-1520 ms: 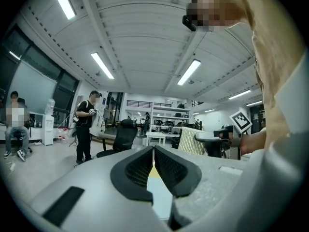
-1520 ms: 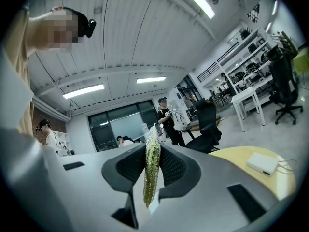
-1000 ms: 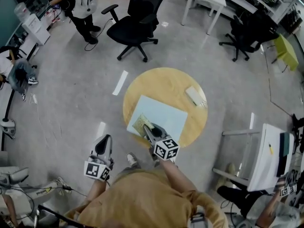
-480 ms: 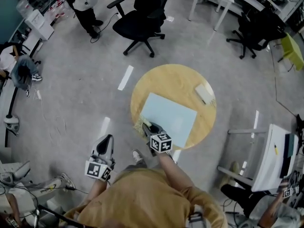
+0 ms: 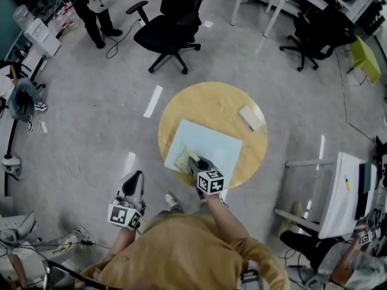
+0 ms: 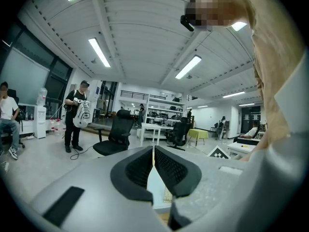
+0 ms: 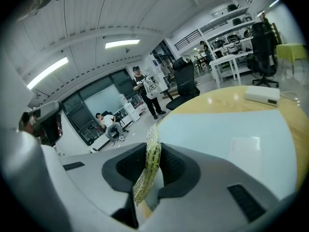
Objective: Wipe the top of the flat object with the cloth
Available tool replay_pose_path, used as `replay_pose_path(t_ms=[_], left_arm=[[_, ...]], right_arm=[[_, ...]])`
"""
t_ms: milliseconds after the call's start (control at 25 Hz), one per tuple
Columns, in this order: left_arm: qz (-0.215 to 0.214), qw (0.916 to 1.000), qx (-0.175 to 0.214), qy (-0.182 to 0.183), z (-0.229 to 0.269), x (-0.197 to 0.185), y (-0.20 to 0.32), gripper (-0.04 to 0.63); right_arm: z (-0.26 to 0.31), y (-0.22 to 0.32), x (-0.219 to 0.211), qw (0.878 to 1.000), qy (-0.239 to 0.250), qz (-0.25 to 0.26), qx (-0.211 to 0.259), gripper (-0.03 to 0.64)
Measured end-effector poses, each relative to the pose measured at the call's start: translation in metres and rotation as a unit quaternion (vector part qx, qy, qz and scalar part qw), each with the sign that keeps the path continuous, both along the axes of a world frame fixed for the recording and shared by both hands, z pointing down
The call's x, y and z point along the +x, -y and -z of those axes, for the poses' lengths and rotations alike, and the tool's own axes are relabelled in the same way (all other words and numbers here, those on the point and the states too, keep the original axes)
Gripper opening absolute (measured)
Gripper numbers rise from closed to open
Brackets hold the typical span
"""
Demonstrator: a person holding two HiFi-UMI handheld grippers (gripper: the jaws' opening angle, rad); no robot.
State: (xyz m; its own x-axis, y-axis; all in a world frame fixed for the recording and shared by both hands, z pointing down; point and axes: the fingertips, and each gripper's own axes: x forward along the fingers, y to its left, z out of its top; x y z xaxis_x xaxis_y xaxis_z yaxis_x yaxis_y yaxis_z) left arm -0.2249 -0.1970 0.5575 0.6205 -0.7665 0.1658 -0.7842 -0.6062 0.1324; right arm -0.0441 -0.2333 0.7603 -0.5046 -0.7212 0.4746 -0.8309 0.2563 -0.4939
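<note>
Wipe looks mid-way. The cloth [image 5: 183,157] sits on the near-left corner of the flat board [image 5: 213,142], which lies on the round counter [image 5: 205,100]. No marks on the board show what is already wiped, so the far and right parts probably still need passes. The right claw [image 5: 195,162] is clamped on the cloth, a yellow-green fold pinched between its pads. The right arm reaches forward over the near counter edge, claw tipped down onto the board. The left claw [image 5: 134,181] is closed with nothing in it, held low at near left, well apart from the counter. A white box [image 5: 251,118] rests far right, untouched.
</note>
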Motion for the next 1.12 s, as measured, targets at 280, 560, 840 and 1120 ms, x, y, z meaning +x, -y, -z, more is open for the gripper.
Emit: replay_pose_path(t_ms=[280,560,840,1120], left_arm=[[-0.043,0.999,0.005,-0.009,0.004,0.051,-0.002,0.015],[-0.085,0.9961,0.012,-0.02,0.01,0.107,-0.012,0.015],[-0.118,0.9926,0.013,-0.025,0.006,0.147,-0.023,0.015],[-0.129,0.9911,0.016,-0.03,0.007,0.164,-0.025,0.015]], right_arm=[[0.006,-0.042,0.075,0.999,-0.019,-0.041,-0.004,0.063],[0.014,-0.091,0.154,0.995,-0.04,-0.093,-0.006,0.063],[0.016,-0.136,0.21,0.989,-0.064,-0.135,-0.007,0.063],[0.037,-0.149,0.251,0.981,-0.084,-0.174,0.012,0.063]])
